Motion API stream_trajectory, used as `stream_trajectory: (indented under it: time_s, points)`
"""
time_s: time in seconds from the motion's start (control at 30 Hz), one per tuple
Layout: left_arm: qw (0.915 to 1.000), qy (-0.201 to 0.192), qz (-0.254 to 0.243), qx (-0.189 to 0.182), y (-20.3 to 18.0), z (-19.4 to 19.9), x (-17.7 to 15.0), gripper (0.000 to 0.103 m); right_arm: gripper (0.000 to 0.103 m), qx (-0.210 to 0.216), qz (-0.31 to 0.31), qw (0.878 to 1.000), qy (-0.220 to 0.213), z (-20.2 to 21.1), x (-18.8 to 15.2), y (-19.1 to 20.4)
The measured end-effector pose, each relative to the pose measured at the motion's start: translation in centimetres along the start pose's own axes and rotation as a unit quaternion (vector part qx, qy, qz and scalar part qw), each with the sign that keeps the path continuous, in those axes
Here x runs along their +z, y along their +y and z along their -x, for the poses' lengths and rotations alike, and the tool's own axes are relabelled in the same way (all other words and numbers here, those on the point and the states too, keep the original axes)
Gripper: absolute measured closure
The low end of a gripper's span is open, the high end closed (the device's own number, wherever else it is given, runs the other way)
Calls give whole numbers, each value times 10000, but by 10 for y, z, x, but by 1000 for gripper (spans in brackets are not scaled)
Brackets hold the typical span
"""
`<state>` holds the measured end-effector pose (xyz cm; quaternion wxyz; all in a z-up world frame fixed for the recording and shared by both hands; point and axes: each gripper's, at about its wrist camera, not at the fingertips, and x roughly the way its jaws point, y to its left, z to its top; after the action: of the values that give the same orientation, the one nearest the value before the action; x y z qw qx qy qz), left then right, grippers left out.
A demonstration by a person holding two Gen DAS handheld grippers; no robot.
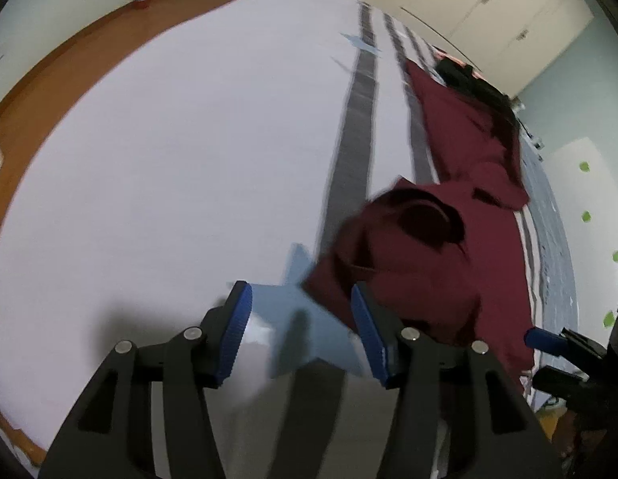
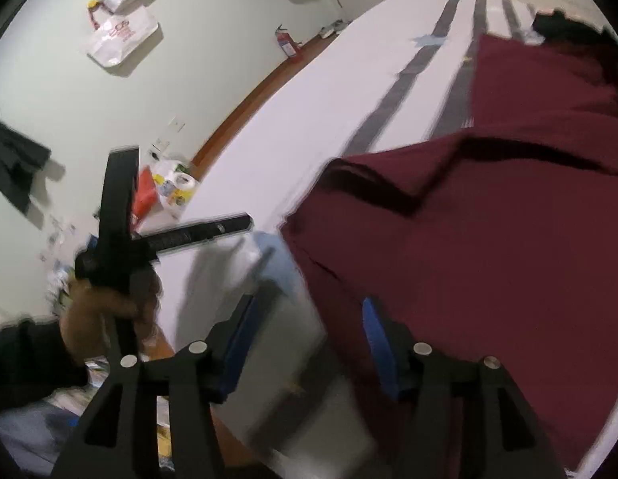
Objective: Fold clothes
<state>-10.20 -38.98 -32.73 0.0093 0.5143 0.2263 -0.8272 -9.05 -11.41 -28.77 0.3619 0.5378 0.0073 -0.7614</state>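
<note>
While both views smear with motion, the maroon garment (image 1: pixel 424 255) lies rumpled on the white bed (image 1: pixel 169 151), across its grey stripes. Left tongs (image 1: pixel 301 331) stand parted over a pale blue star shape, nothing between the pads. Right tongs (image 2: pixel 305 343) stand parted too, empty, at the garment's near edge. Dark clothing behind the garment is too blurred to make out.

Bedroom: big bed (image 1: pixel 169 139) w/ striped sheet, wardrobe doors (image 1: pixel 488 12).
</note>
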Motion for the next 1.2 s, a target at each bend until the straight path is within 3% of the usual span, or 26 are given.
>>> stream_trajectory:
  time_s: [0.17, 0.27, 0.43, 0.63, 0.7, 0.77, 0.9, 1.07, 1.2]
  points:
    - [9993, 234, -294, -73, -25, -14, -8, 54, 49, -1084, -141, 9936, 287, 2, -43, -59]
    - [9991, 242, -314, -116, -36, -21, -11, 54, 49, -1236, 17, 9919, 301, 9, -63, -72]
    - [9994, 236, -235, 62, -47, -38, -7, 54, 49, -1181, 502, 9910, 371, 5, -90, -69]
    - [9990, 150, -197, 369, -48, -51, 2, 56, 49, -1179, 79, 9921, 426, 12, -111, -89]
    - [9983, 114, -358, 437, -50, -48, 2, 87, 53, -1117, -141, 9929, 385, 19, -118, -101]
    - [9980, 35, -431, 455, -49, -41, 4, 95, 58, -1021, -342, 9935, 370, 24, -122, -113]
    - [9979, -161, -422, 469, -40, -21, 8, 99, 72, -904, -454, 9942, 369, 26, -126, -130]
    - [9976, -35, -348, 598, -25, -27, 20, 98, 78, -836, -457, 9947, 392, 32, -134, -143]
    - [9946, -108, -442, 931, -30, -31, 21, 98, 89, -821, -568, 9941, 413, 39, -141, -156]
